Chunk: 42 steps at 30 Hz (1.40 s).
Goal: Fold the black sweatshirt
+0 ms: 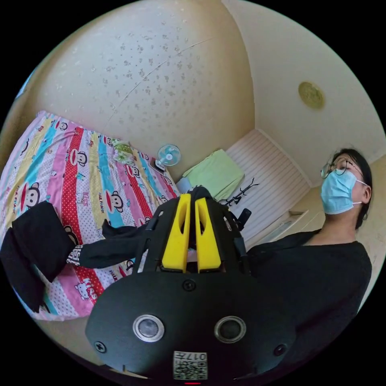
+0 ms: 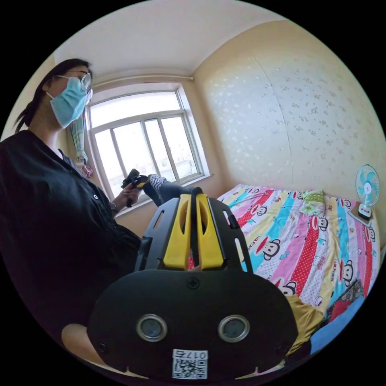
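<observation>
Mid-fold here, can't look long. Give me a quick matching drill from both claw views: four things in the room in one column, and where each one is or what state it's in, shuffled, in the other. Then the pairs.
Things:
1. black sweatshirt
2. small fan
3. left claw
4. green pillow

Places or states:
A. lying on the striped cartoon bedsheet, near the wall
B. standing beside the bed, at its far end
C. held up off the bed, stretched between the two claws
D. jaws closed on black fabric

Pairs: 1-C, 2-B, 3-D, 4-A
</observation>
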Available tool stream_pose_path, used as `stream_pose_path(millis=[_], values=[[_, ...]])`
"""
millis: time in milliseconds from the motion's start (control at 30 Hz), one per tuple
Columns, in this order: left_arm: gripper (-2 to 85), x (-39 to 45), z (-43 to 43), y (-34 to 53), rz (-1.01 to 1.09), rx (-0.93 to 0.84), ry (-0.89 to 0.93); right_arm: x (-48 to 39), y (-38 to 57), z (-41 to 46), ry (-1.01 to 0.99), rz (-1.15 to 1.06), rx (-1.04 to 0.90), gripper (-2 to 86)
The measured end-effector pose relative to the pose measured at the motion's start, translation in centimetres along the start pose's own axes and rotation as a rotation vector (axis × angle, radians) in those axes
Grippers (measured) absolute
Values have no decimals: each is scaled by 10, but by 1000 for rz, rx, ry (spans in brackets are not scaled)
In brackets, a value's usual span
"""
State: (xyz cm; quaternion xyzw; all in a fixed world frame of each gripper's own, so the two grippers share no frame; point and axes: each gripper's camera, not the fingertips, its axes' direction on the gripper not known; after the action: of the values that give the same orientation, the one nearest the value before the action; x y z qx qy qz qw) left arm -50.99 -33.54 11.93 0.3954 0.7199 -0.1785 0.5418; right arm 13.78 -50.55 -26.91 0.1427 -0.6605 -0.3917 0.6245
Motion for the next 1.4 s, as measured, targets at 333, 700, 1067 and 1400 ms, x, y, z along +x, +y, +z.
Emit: stream_pose_path(millis=[333,700,1067,1400], values=[[6,-122,50,-147,1,-317,-271,121,-58,140,192,-135,-382,30],[78,-339,91,-25,-540,-516,-625,244,214,203,303,912,-721,80],[107,-395,9,125,-741,-630,-875,56,443,-4,427,1563,-984,73],[60,-425,-42,171,-878,-489,-856,-4,344,-39,479,1605,-526,67]])
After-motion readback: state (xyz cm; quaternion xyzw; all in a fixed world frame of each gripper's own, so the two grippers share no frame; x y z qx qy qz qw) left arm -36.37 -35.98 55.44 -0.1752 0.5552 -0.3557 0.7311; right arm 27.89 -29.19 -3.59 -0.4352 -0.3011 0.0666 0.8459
